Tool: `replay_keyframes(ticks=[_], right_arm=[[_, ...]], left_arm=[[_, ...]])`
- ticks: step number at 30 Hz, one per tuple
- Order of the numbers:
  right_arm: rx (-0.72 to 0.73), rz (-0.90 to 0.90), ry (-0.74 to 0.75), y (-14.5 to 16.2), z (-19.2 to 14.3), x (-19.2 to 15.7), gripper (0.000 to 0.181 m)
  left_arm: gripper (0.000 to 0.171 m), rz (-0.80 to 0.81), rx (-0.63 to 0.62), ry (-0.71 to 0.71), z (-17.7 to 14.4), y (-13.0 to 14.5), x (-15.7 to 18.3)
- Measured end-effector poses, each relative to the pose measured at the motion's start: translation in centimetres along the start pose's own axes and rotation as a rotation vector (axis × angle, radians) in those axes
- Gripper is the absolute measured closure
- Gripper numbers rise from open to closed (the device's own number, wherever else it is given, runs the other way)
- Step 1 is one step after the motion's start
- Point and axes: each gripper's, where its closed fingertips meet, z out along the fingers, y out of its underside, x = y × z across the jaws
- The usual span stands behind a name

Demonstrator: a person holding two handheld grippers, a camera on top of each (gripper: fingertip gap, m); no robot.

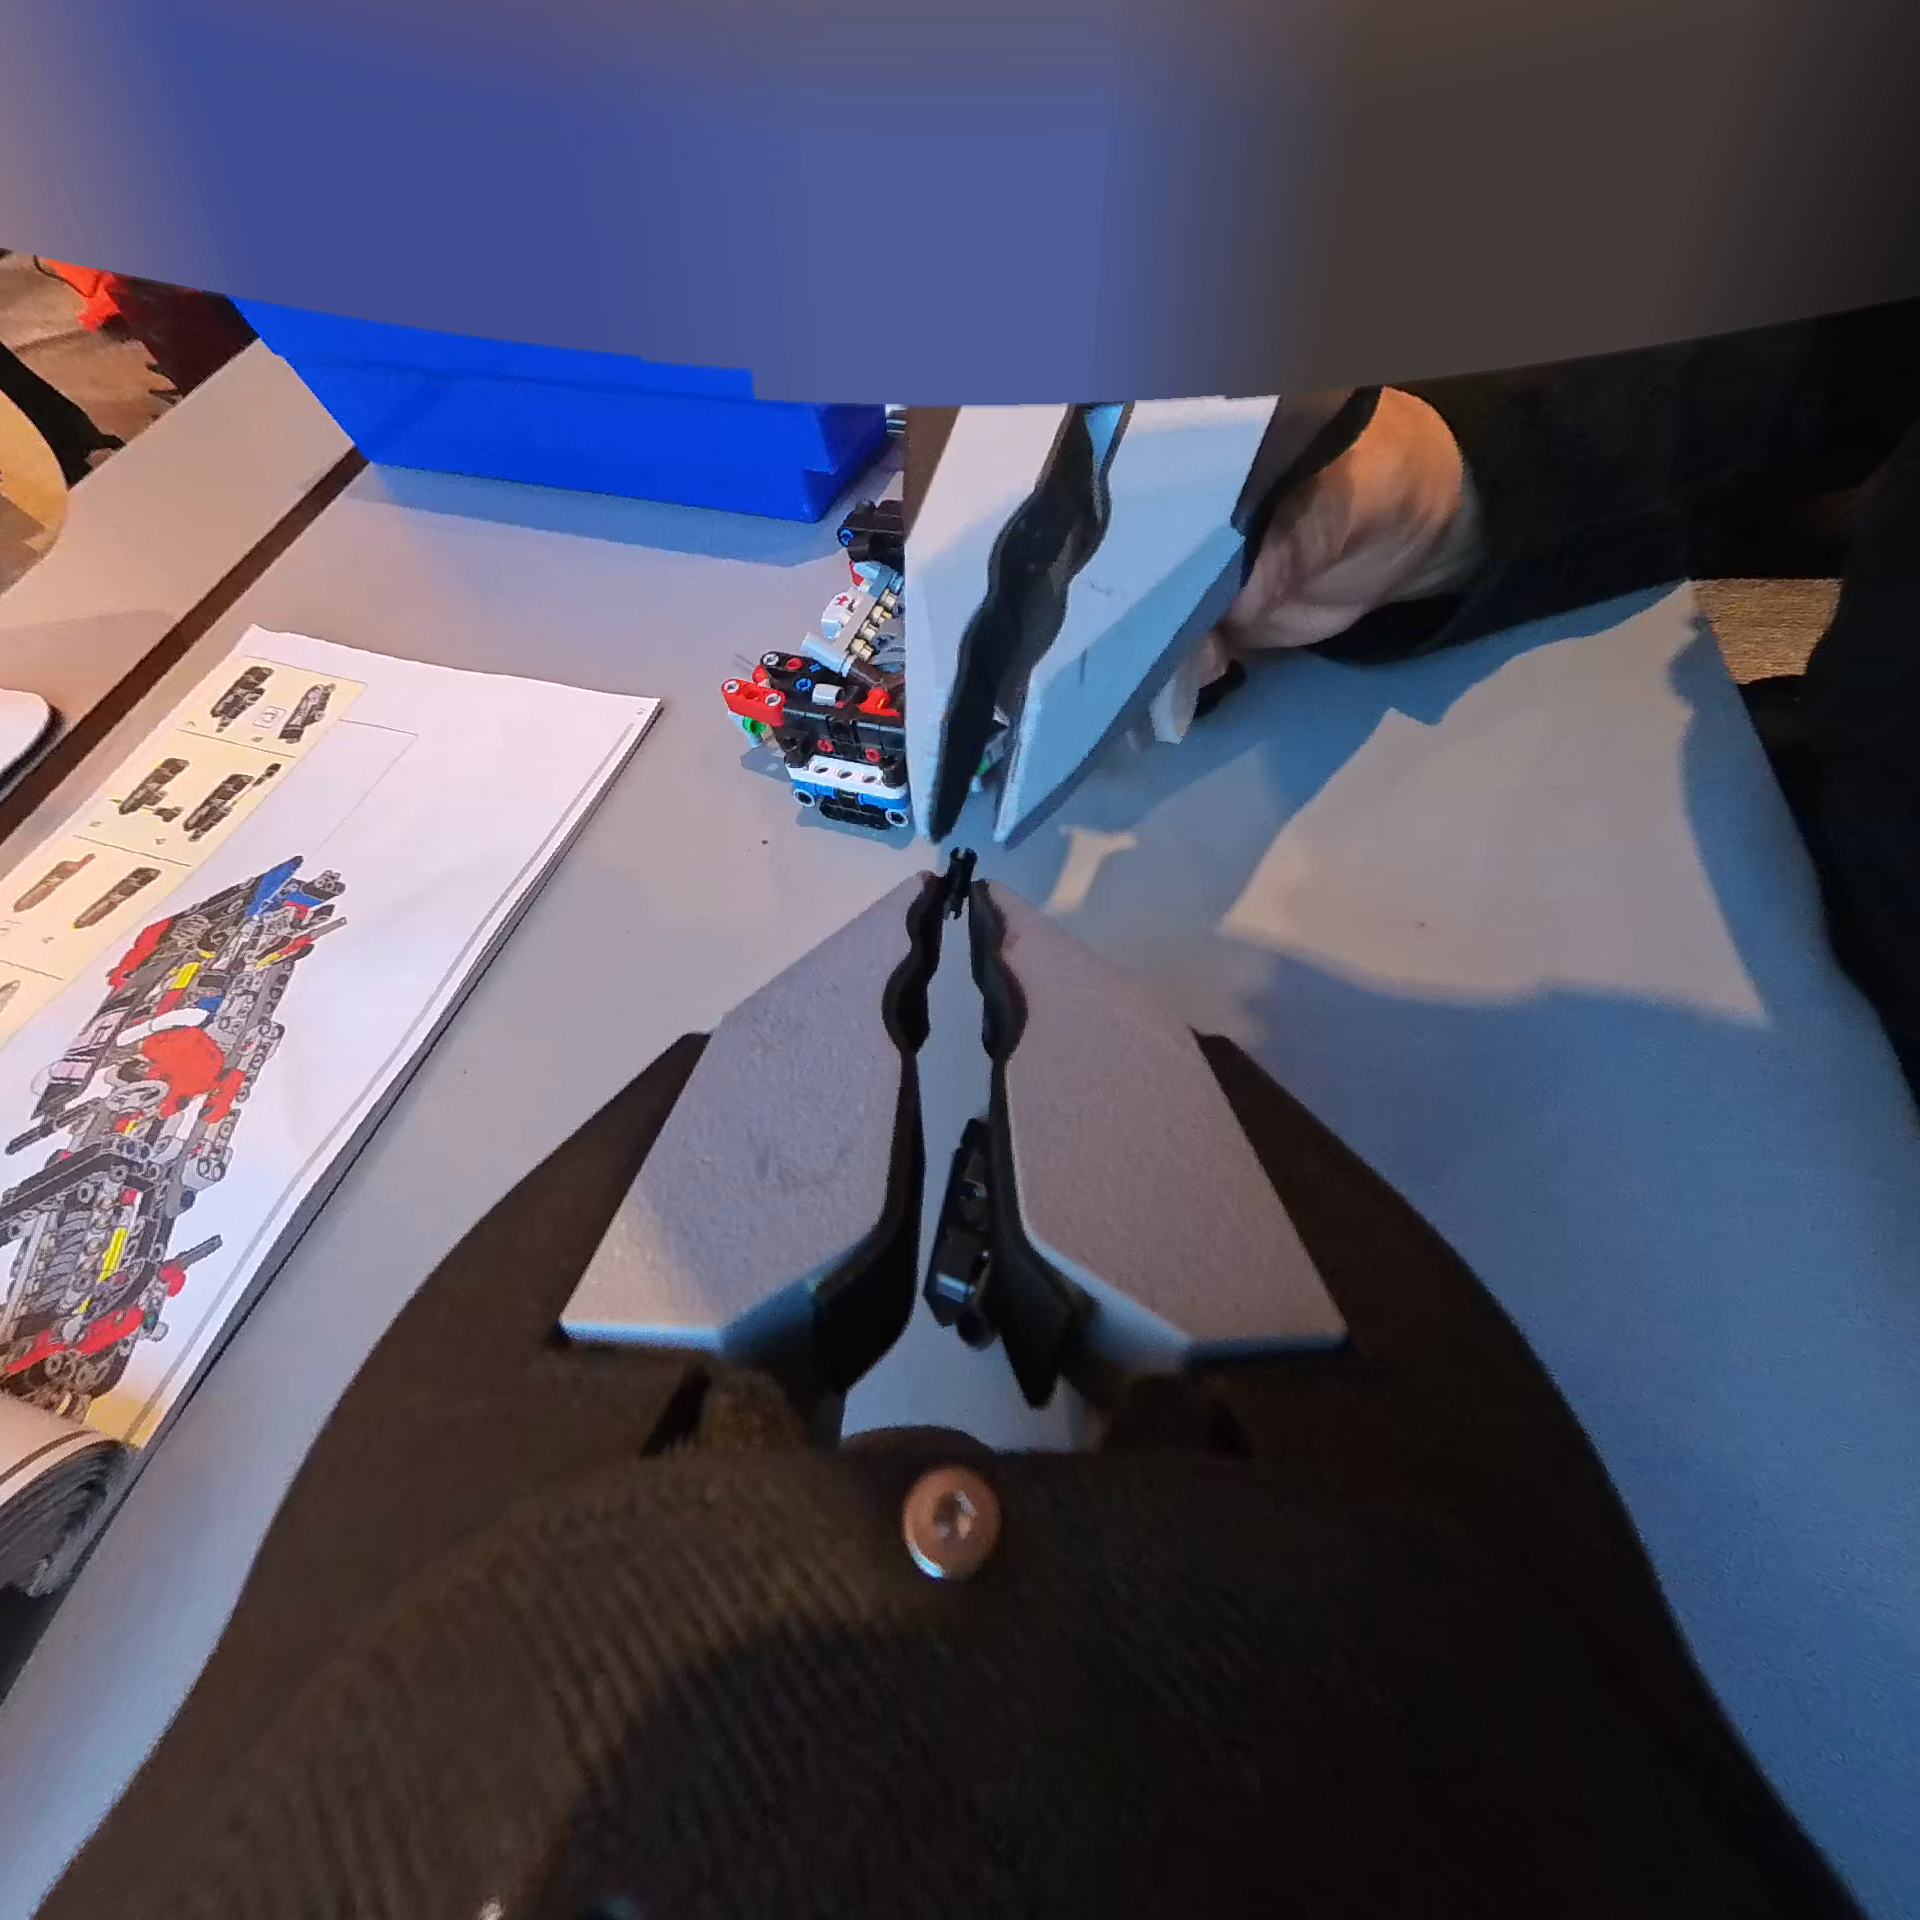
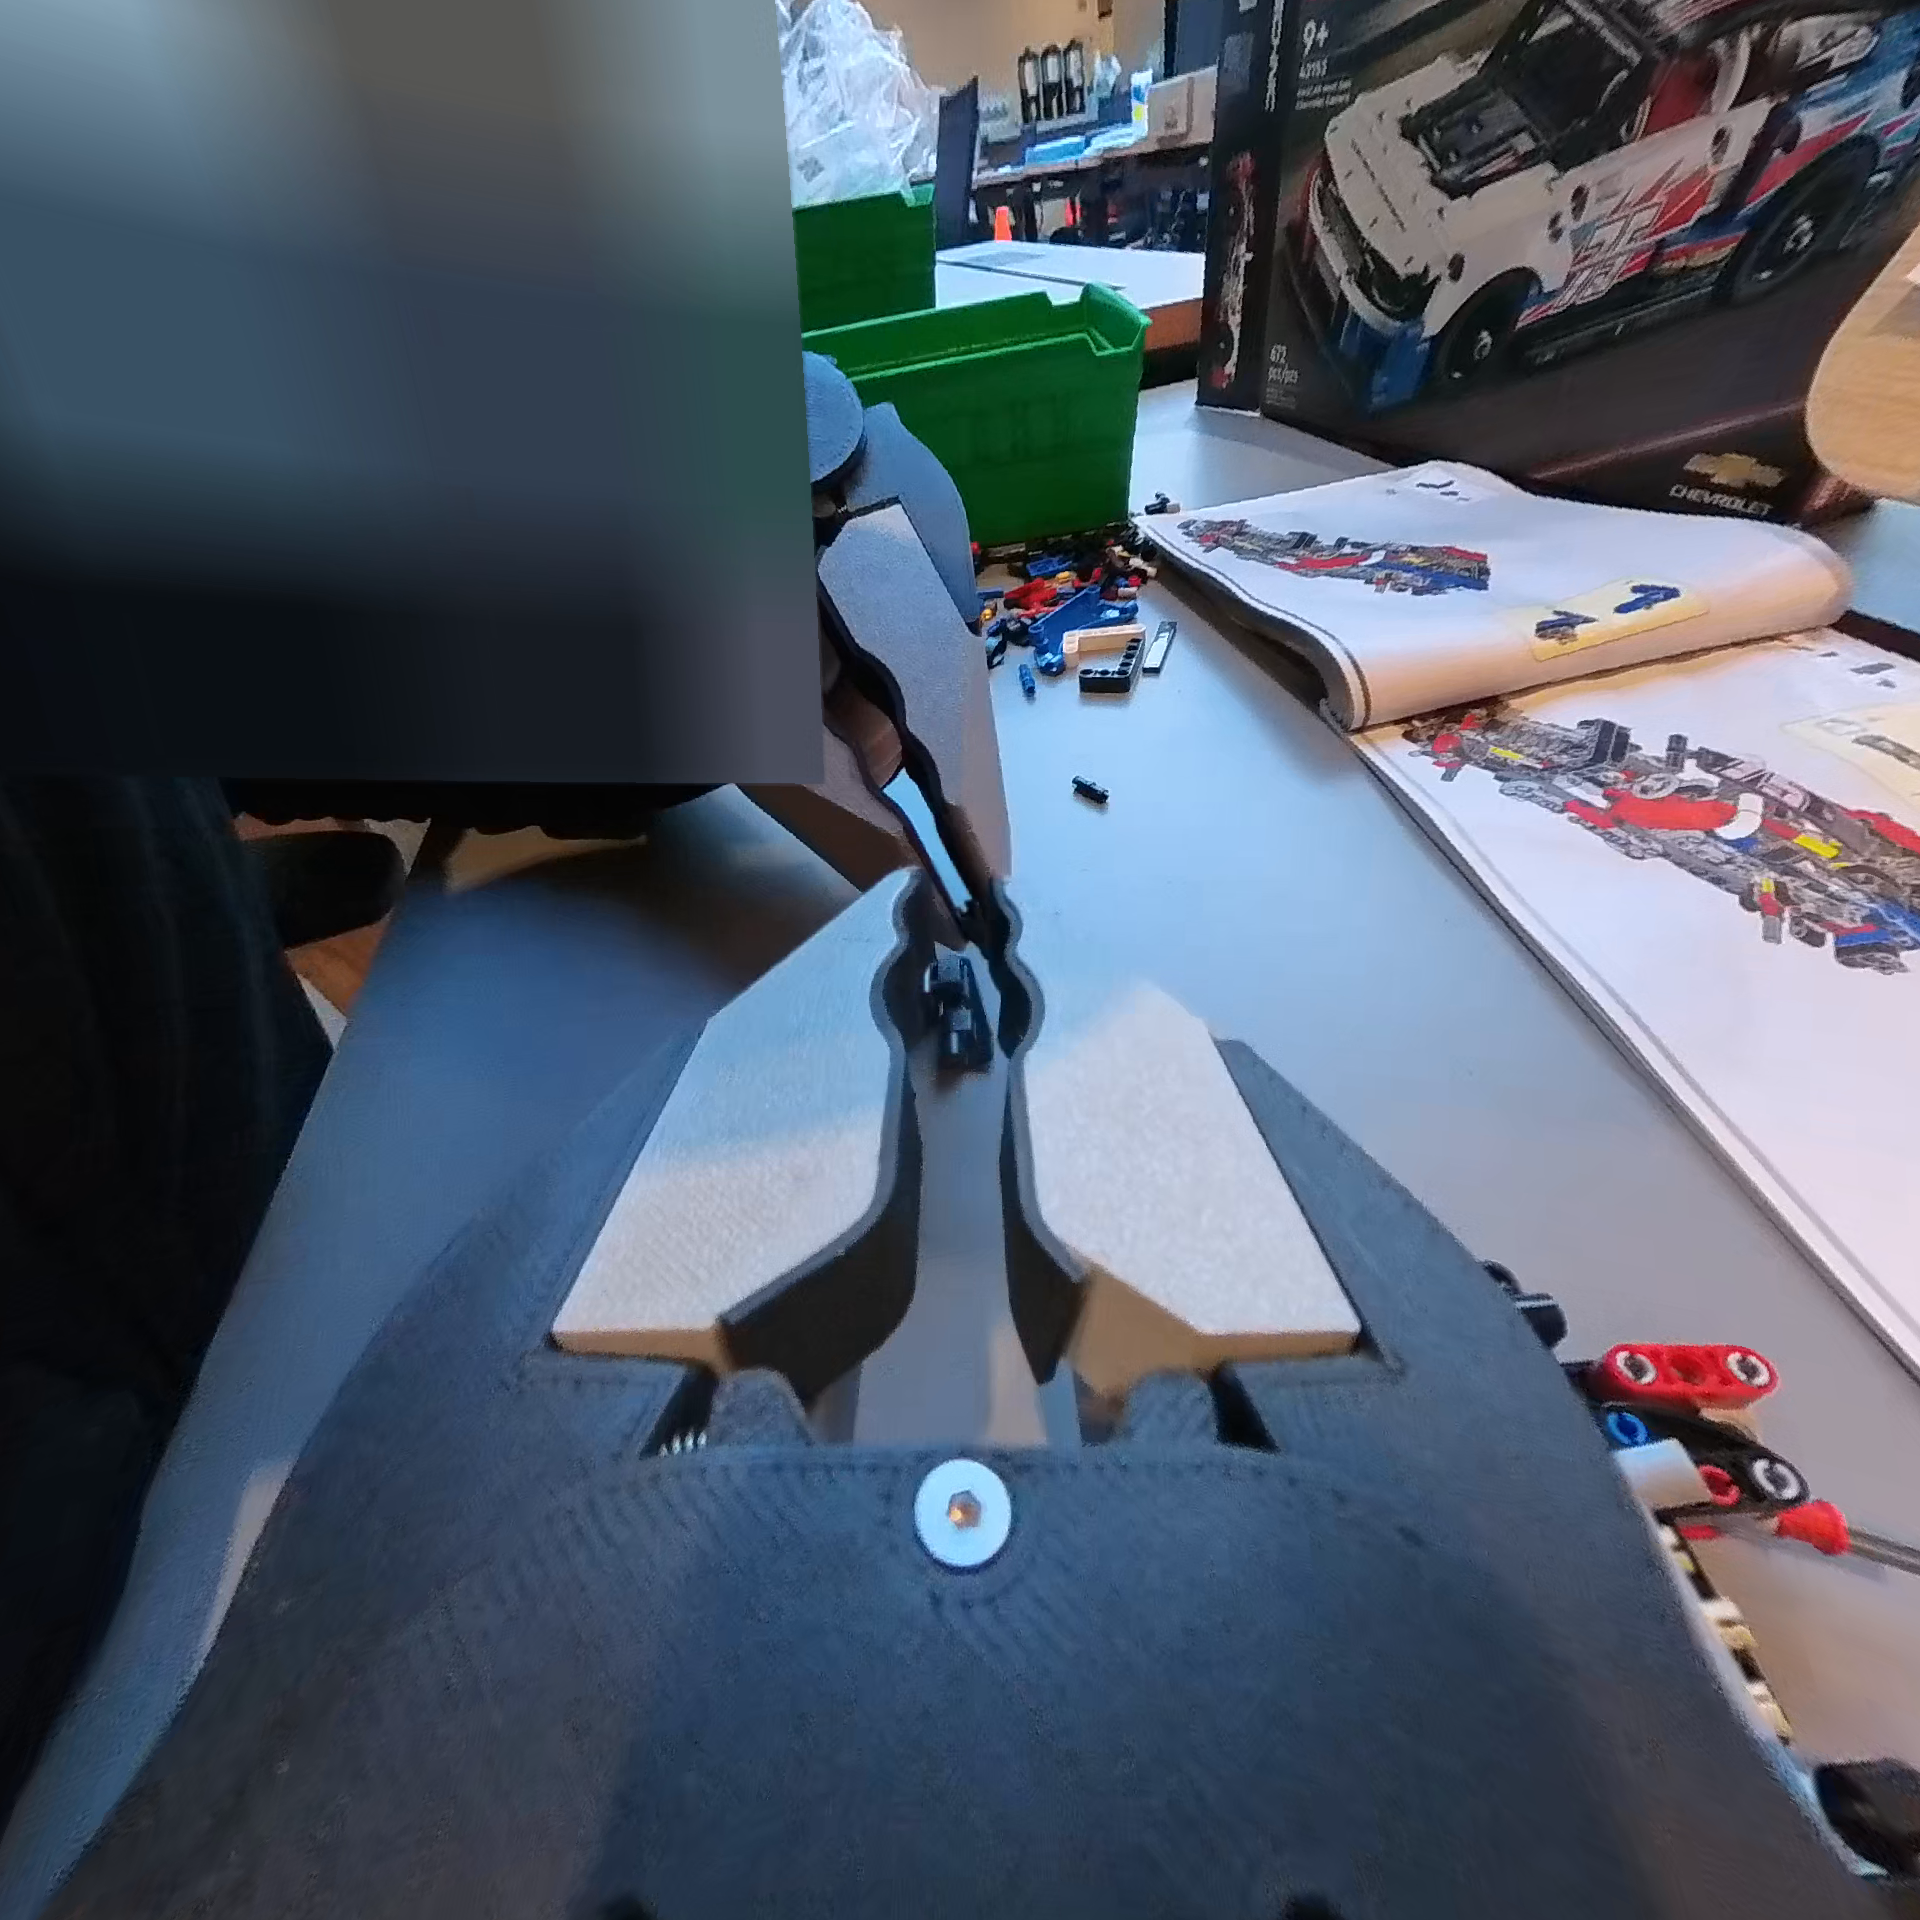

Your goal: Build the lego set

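Observation:
My left gripper (image 1: 956,883) is shut on a small black pin (image 1: 960,864) that sticks out past its tips. My right gripper (image 1: 968,831), held by a hand, comes down from the far side, tips almost touching the pin. In the right wrist view my right gripper (image 2: 954,899) is shut on a small black lego piece (image 2: 956,1013) held between its pads. There the left gripper (image 2: 979,909) reaches in from above and meets those tips. The part-built lego model (image 1: 831,727) stands just behind and left of the right gripper; it also shows at the lower right (image 2: 1704,1455).
An open instruction booklet (image 1: 416,883) (image 2: 1558,623) lies beside the work spot. A blue bin (image 1: 582,436) stands behind. Green bins (image 2: 997,416), the set's box (image 2: 1558,239), a pile of loose pieces (image 2: 1081,613) and a stray black pin (image 2: 1089,790) are on the grey table. The tips of both grippers are at nearly the same place.

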Motion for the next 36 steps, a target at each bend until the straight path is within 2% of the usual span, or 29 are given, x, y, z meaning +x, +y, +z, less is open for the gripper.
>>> replay_keyframes(ticks=[16, 22, 24, 26, 28, 31, 33, 36], right_arm=[[-0.018, -0.041, 0.017, 0.0, -0.1, -0.2, 0.177], [-0.030, 0.030, 0.036, 0.3, -0.2, 0.6, 0.173], [-0.026, 0.041, 0.038, 0.3, -0.2, 0.8, 0.171], [-0.004, 0.039, 0.011, -0.2, -0.3, 0.3, 0.167], [0.038, 0.024, -0.025, -1.0, -0.5, -0.5, 0.166], [0.123, -0.028, -0.051, -2.7, -1.0, -1.3, 0.165], [0.154, -0.058, -0.014, -3.5, -1.4, -1.0, 0.168], [0.220, -0.103, 0.021, -5.0, -2.3, -1.0, 0.170]], left_arm=[[0.171, 0.083, 0.016, -0.042, -0.5, -0.9, 0.3], [0.171, 0.205, -0.023, -0.180, -0.6, -0.6, -0.8], [0.170, 0.348, 0.032, -0.293, -1.3, -1.7, -1.2], [0.171, 0.433, 0.164, -0.321, -2.3, -3.6, -0.5], [0.171, 0.292, 0.263, -0.209, -2.6, -4.7, 0.3], [0.171, -0.133, 0.434, 0.004, -3.0, -6.2, 0.3], [0.171, -0.378, 0.562, 0.133, -3.6, -7.2, 0.2], [0.170, -0.572, 0.645, 0.238, -3.5, -7.4, 0.1]])
